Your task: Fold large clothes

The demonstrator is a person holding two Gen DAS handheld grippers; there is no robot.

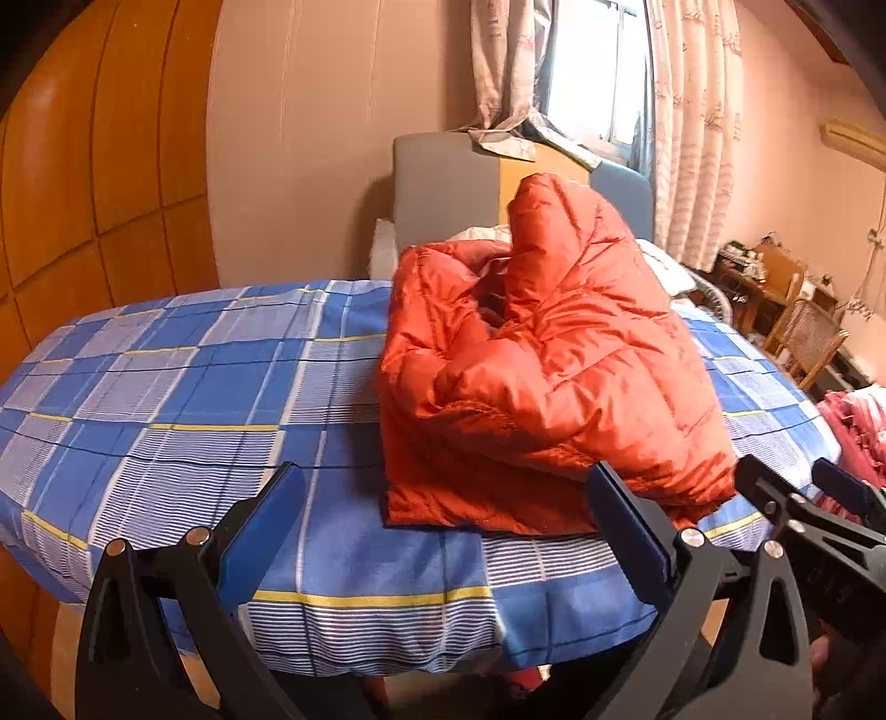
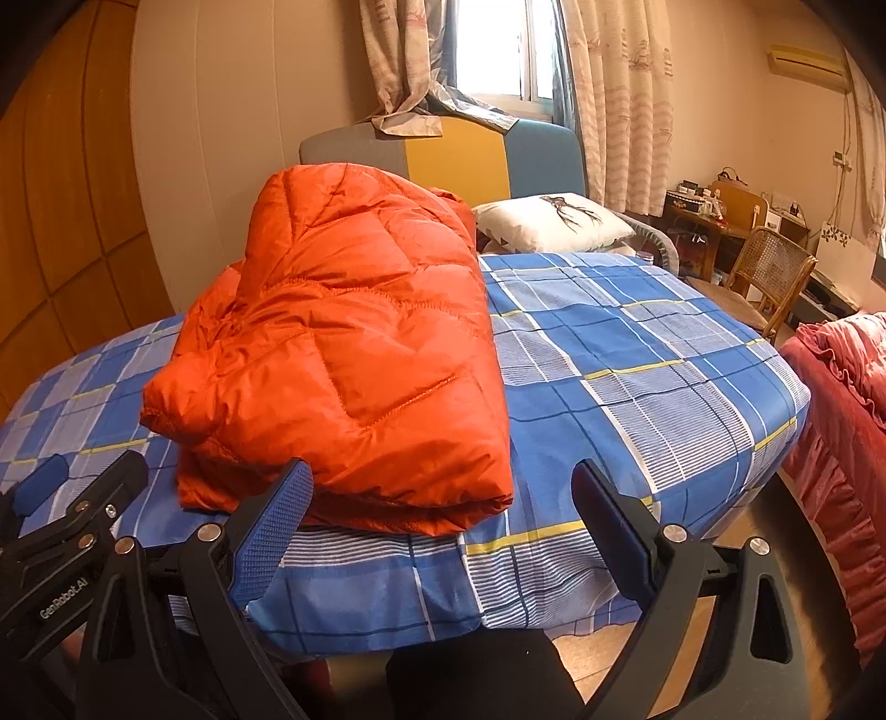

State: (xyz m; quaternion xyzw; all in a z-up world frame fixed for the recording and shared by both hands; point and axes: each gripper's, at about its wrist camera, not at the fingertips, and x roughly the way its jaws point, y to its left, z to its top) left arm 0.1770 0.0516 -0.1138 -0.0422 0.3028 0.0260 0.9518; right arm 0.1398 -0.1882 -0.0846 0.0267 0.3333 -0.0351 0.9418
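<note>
An orange quilted puffer jacket (image 1: 531, 354) lies folded in a bulky bundle on the blue plaid bed sheet (image 1: 166, 387); it also shows in the right wrist view (image 2: 343, 354). My left gripper (image 1: 443, 498) is open and empty, just in front of the jacket's near edge. My right gripper (image 2: 443, 493) is open and empty, its left fingertip (image 2: 293, 487) overlapping the jacket's near hem in view; contact is unclear. Each gripper also shows at the edge of the other's view: the right one (image 1: 797, 487) and the left one (image 2: 83, 487).
The bed (image 2: 637, 354) has a grey, yellow and blue headboard (image 2: 459, 155) and a white pillow (image 2: 554, 221). A wooden wardrobe (image 1: 83, 194) stands left. A wicker chair (image 2: 769, 277) and desk stand right, beside a red ruffled cover (image 2: 841, 421). A curtained window (image 2: 498, 50) is behind.
</note>
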